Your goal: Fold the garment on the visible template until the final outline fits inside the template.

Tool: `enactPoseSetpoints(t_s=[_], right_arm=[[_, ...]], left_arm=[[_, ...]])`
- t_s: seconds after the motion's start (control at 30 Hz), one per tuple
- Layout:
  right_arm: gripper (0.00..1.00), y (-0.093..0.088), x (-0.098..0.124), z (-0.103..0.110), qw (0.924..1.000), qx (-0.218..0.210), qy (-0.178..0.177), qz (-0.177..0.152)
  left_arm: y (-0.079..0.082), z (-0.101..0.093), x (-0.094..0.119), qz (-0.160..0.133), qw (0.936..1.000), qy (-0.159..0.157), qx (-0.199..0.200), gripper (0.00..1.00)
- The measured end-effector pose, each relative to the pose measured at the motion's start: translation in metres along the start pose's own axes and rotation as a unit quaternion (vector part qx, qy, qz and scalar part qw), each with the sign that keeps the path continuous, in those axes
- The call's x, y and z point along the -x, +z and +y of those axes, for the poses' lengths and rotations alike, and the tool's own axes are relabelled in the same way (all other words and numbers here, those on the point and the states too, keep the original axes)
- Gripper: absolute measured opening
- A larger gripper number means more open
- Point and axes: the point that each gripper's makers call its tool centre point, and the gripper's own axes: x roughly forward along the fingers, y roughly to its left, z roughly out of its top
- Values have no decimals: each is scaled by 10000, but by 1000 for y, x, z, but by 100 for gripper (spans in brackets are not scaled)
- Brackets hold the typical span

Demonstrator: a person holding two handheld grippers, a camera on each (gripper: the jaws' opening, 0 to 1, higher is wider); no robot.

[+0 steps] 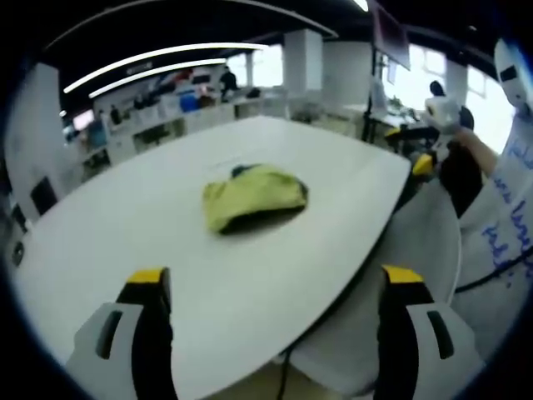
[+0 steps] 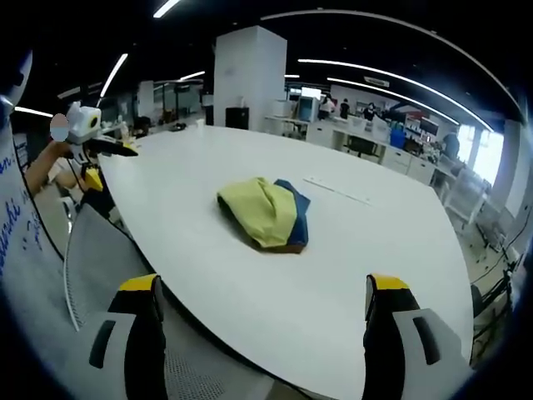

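A crumpled yellow garment (image 1: 254,197) with a dark blue lining lies bunched near the middle of a big white table (image 1: 166,208). In the right gripper view the same garment (image 2: 265,212) shows yellow cloth over a blue part at its right side. My left gripper (image 1: 275,287) is open, its yellow-tipped jaws wide apart and well short of the garment, over the table's near edge. The right gripper (image 2: 262,292) also stands open with nothing between its jaws, back from the table edge. In the left gripper view the other gripper (image 1: 439,112) shows at the upper right.
A grey mesh chair (image 2: 100,250) stands at the table's edge, the same chair (image 1: 416,275) showing low right in the left gripper view. A thin marked line (image 2: 337,190) lies on the table (image 2: 375,250) beyond the garment. Desks and shelves fill the background.
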Motion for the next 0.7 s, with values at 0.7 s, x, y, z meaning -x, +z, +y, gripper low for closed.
enactPoseSetpoints(t_s=[0.7], right_arm=[[100,3,-9,8,9997,-46,211,-82]], left_arm=[[-3,-1,0,82,9999,72,-46,99]])
